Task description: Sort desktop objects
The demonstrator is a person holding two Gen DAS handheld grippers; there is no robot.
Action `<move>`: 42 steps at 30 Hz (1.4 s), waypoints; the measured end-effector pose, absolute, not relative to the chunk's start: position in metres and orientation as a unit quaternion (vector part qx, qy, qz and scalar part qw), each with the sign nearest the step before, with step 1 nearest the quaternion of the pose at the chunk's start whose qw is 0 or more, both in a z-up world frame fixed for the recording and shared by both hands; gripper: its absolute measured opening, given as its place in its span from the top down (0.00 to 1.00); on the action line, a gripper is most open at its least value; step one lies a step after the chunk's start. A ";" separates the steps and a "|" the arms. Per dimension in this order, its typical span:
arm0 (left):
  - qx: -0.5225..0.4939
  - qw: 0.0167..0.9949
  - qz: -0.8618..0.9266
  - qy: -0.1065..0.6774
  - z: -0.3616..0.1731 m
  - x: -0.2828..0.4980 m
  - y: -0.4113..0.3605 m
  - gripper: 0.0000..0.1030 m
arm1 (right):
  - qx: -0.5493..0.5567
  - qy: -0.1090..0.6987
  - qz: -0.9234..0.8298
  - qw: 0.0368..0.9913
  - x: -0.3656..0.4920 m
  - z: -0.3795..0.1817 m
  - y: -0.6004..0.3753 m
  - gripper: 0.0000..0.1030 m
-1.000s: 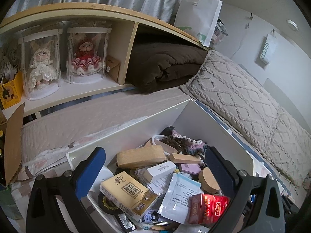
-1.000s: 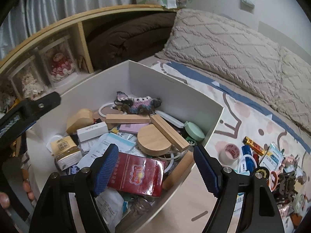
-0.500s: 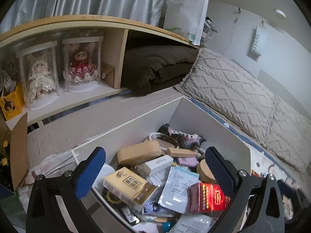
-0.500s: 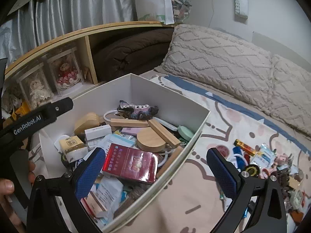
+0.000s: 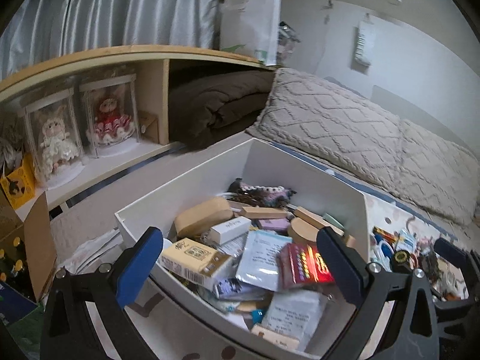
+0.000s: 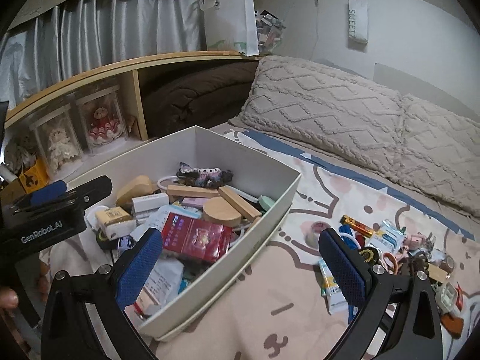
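Note:
A white open box [image 5: 303, 177] [image 6: 240, 156] on the bed holds several small things: a red packet [image 5: 303, 262] [image 6: 195, 237], a yellow carton [image 5: 192, 255] [image 6: 112, 216], wooden blocks [image 6: 192, 191], a round wooden lid [image 6: 222, 211], a crocheted piece [image 6: 207, 175]. My left gripper [image 5: 240, 270] is open and empty, above the box's near side; it also shows at the left of the right wrist view [image 6: 57, 198]. My right gripper [image 6: 240, 270] is open and empty over the box's right rim. A pile of loose small things [image 6: 390, 246] lies on the sheet right of the box.
A wooden shelf [image 5: 120, 57] behind the box holds two dolls in clear cases [image 5: 111, 117] and a folded brown blanket [image 5: 216, 102]. Beige pillows [image 6: 345, 120] line the wall. A cardboard box [image 5: 33, 240] stands at the left.
Both grippers have pulled back and up from the box, so more of the bed and shelf shows. The right gripper's jaws have opened wider. Nothing was picked up.

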State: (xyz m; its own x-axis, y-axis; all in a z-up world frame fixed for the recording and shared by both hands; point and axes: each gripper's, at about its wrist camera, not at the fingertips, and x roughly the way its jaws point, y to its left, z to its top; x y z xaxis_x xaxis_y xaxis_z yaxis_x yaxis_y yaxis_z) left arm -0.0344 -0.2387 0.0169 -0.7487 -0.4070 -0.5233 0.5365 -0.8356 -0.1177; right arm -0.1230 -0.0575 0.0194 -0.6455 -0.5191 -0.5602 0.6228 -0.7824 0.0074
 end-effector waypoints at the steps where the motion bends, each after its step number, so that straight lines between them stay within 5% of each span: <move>1: 0.246 0.251 -0.927 0.128 0.017 -0.031 -0.236 0.00 | 0.275 0.092 -0.903 0.315 -0.120 0.019 -0.055 0.00; 42: 0.250 0.225 -0.942 0.003 0.000 0.086 -0.174 0.00 | 0.244 0.055 -0.926 0.283 -0.002 0.016 0.015 0.00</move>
